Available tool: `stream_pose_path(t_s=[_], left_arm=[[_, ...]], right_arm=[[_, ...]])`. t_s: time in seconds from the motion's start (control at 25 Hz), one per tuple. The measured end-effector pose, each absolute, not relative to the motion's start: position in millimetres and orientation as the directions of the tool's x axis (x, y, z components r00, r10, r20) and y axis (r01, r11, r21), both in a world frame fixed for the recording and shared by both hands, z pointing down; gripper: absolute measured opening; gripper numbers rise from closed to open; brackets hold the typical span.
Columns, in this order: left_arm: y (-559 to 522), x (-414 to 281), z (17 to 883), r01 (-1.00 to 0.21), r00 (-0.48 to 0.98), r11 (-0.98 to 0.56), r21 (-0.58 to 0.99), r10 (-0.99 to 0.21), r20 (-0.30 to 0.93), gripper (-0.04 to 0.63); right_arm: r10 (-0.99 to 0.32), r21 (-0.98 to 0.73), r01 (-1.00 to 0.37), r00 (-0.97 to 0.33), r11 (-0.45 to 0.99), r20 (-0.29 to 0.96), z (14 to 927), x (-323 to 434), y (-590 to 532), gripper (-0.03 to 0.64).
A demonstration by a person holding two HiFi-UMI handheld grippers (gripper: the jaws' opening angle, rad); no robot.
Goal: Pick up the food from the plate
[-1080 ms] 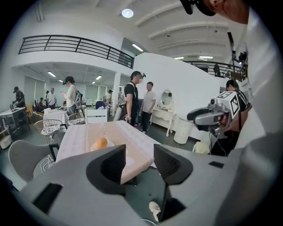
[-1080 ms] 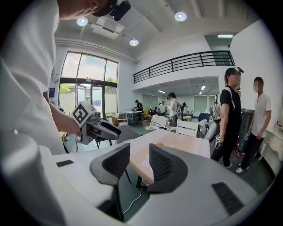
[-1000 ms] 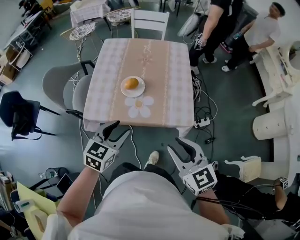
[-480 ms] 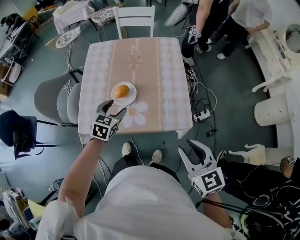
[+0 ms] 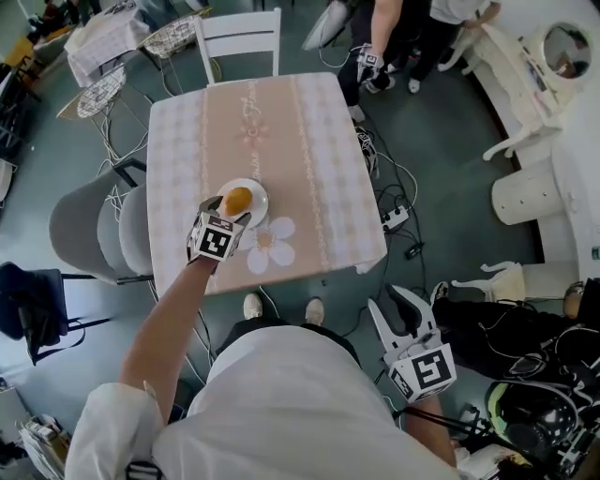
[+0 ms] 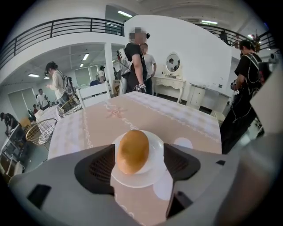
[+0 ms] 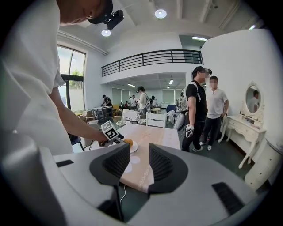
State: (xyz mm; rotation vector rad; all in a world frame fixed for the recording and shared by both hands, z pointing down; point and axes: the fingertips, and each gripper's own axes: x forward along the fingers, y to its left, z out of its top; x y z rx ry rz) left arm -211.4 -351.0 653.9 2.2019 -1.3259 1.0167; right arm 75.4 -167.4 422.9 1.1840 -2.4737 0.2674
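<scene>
As the left gripper (image 5: 228, 213) reached over the table's (image 5: 309, 141) near edge, its jaws were opening wide, one on either side of the bread roll (image 5: 238, 200) and not clamped on it; the roll lay on a white plate (image 5: 259, 190), left of the table's middle and closer to the near edge than the far one; a pale flower shape (image 5: 270, 242) lay just beside the plate, toward the near edge. The right gripper (image 5: 389, 302) hung off the table's near right corner, low over the floor, jaws apart with nothing between them. The checked cloth's right half and far end lay bare, leaving room on those sides; a white chair (image 5: 239, 36) stood against the far edge, and grey chairs (image 5: 89, 234) crowded the left edge; cables and a power strip (image 5: 394, 218) trailed on the grey floor off the right edge. Standing people (image 5: 384, 28) filled the space beyond the far right corner. Counted: one roll, one plate, two grippers, one white chair, two grey chairs.
</scene>
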Motion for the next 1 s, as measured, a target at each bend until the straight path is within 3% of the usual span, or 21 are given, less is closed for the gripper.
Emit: stream_pose_path(t_s=[0.48, 1.0], left_arm=[[-388, -214, 694, -0.823, 0.295, -0.562, -0.088, -0.554, 0.779, 0.339], [-374, -207, 650, -0.834, 0.328, -0.546, -0.080, -0.606, 0.724, 0.324]], right_arm=[[-0.762, 0.006, -0.860, -0.449, 0.510, 0.467, 421, 64, -167, 0.143], [-0.747, 0.010, -0.831, -0.495, 0.557, 0.444, 413, 62, -170, 0.143]])
